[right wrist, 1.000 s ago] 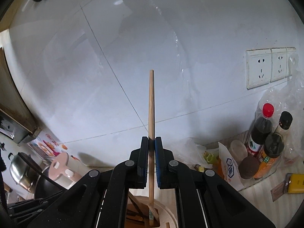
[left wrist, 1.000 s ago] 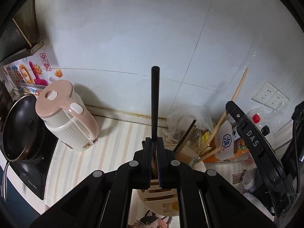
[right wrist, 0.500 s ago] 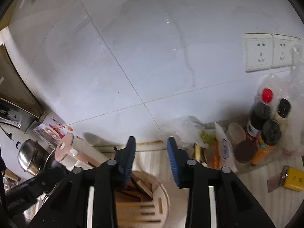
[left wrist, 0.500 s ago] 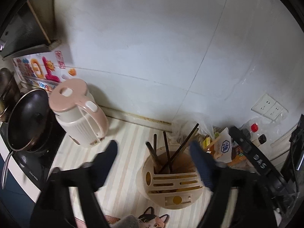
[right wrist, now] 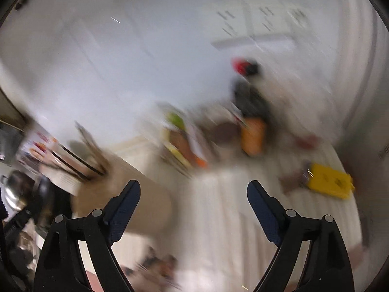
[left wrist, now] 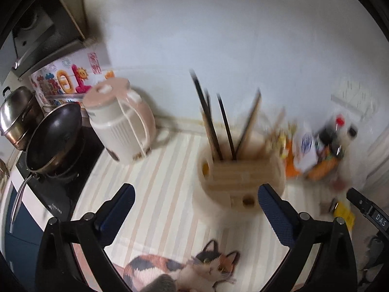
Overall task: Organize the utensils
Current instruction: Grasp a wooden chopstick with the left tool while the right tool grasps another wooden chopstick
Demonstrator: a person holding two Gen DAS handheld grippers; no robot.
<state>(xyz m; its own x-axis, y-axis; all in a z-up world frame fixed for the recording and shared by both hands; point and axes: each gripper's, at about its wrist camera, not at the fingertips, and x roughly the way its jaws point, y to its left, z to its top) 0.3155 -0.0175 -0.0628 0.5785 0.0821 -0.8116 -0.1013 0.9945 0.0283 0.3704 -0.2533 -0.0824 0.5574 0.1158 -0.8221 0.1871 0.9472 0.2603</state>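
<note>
A round cream utensil holder (left wrist: pixel 243 177) stands on the striped counter, with several dark and wooden chopsticks (left wrist: pixel 225 126) upright in it. My left gripper (left wrist: pixel 195 196) hangs in front of the holder, its jaws opening wide with nothing between them. In the blurred right wrist view the same holder (right wrist: pixel 126 194) sits low at the left, its chopsticks (right wrist: pixel 82 153) leaning out. My right gripper (right wrist: pixel 193 192) is to the right of the holder over bare counter, jaws opening and holding nothing.
A pink and white kettle (left wrist: pixel 121 124) stands left of the holder, with a black pan (left wrist: pixel 53 136) and a steel pot (left wrist: pixel 17 116) on the stove beyond. Bottles and packets (left wrist: pixel 323 146) crowd the right. A yellow box (right wrist: pixel 328 181) lies at right. A cat-print mat (left wrist: pixel 180 271) lies near.
Both grippers let go of their chopsticks, which now stand in the holder, and both opened wide. Each has pulled back and tilted down; the right one swung rightward.
</note>
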